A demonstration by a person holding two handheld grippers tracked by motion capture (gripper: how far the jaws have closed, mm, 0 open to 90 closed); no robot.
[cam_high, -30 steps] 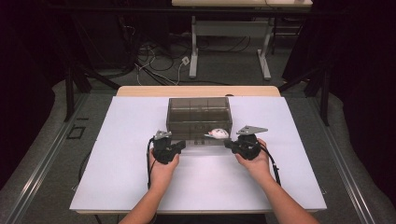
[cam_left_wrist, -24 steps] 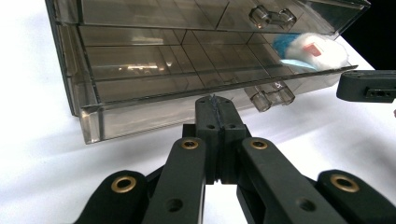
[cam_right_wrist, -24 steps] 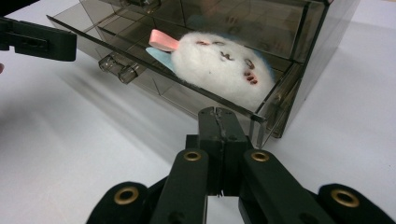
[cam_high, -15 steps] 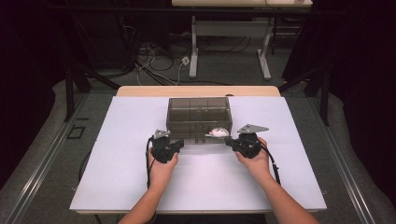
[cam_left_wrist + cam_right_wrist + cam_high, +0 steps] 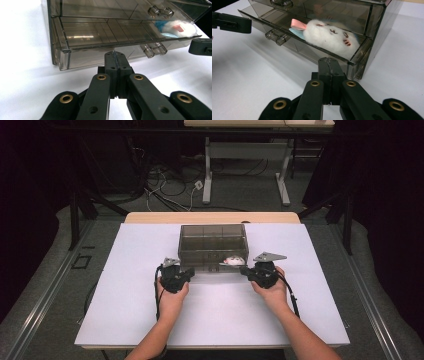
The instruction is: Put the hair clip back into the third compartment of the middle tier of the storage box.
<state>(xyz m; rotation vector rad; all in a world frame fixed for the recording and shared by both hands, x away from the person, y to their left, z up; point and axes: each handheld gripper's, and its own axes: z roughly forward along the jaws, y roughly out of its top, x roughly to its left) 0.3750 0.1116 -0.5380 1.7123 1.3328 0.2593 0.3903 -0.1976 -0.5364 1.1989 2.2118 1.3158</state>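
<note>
High view: both grippers sit closed and empty at the front of a smoky plastic drawer box [image 5: 213,246] mid-table.
Left gripper [image 5: 114,55] and right gripper [image 5: 327,61] face its open lower drawer [image 5: 297,41]; light, rigid, slippery, best moved by its knob [image 5: 277,37]; white plush toy [image 5: 330,37] inside.

— How many drawer boxes do we count on the table?
— One smoky clear drawer box [image 5: 213,245], with two drawers, each carrying one clear handle.
— And soft toys?
— We see one white plush toy [image 5: 332,37] lying in the pulled-out lower drawer [image 5: 100,37].
— Grippers?
— Two: left gripper [image 5: 189,272] and right gripper [image 5: 243,270].
</note>
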